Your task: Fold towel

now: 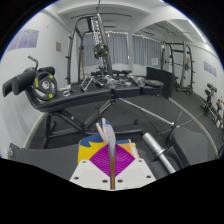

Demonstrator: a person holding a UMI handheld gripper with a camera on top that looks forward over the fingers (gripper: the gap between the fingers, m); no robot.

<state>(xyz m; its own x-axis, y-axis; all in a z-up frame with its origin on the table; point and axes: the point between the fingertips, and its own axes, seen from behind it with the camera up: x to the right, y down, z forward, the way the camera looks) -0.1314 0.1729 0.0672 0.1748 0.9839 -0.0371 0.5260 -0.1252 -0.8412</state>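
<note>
Tongs (110,168), magenta pads pressed together on a thin white-and-blue cloth towel (105,133), hold it aloft before gym equipment; next requires lowering.

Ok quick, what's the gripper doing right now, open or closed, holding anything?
Gripper: closed, pads together, pinching a thin white and blue piece of cloth, apparently a towel corner, that sticks out past the fingertips.

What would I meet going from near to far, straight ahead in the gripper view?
gripper, its fingers shut on the towel → black padded bench → window blinds at the far wall.
</note>
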